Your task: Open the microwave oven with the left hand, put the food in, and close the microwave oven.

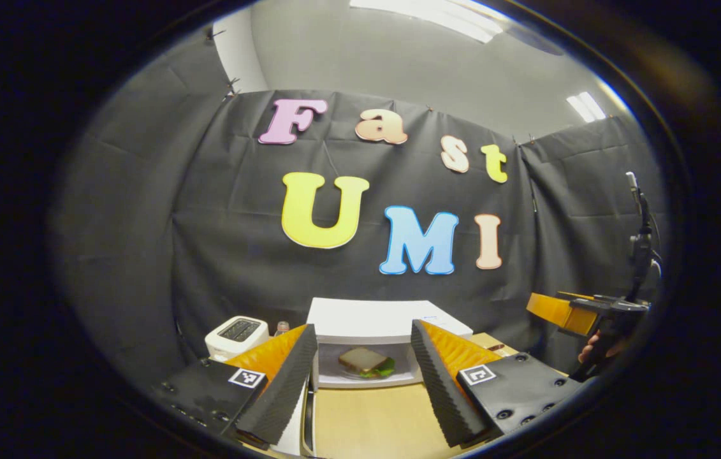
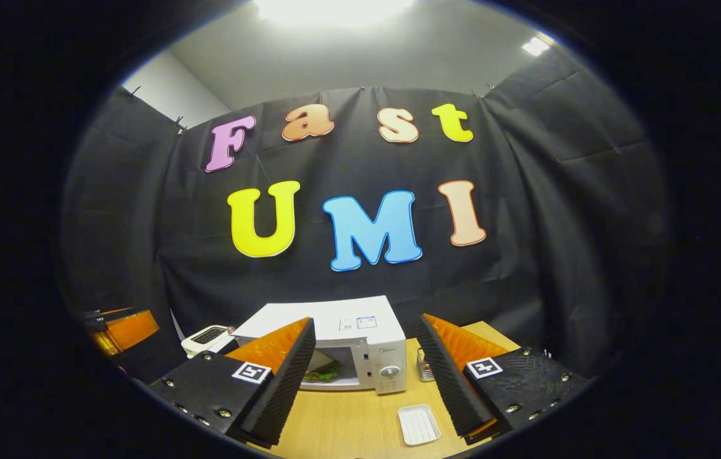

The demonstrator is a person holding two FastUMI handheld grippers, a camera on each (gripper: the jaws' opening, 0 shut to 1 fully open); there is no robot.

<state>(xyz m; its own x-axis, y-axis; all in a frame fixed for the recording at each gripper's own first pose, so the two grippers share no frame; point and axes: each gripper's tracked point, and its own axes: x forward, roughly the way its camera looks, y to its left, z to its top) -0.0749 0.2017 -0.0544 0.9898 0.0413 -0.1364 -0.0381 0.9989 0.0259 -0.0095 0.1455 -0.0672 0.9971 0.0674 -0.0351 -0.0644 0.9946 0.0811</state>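
Left gripper view: the left claw (image 1: pixel 363 376) stood wide, holding nothing and touching nothing. Between its fingers, farther off, sat the white microwave oven (image 1: pixel 385 322) with its door (image 1: pixel 305 414) swung open toward the near left. The food, a sandwich (image 1: pixel 365 362) with green leaf, lay inside the cavity on a plate. A white toaster (image 1: pixel 237 336) stood left of the oven. Pale wooden bench (image 1: pixel 373 424) ran below. At far right, the other claw (image 1: pixel 564 311) was held up by a hand (image 1: pixel 599 349).

Right gripper view: the right claw (image 2: pixel 366 376) also stood wide and empty, above the bench (image 2: pixel 354 424). The microwave oven (image 2: pixel 347 341) lay ahead, cavity open, the sandwich (image 2: pixel 320 373) partly hidden behind the left finger. A small white tray (image 2: pixel 419 424) lay on the bench between the fingers, nearer the right one. The toaster (image 2: pixel 207 338) stood left of the oven.
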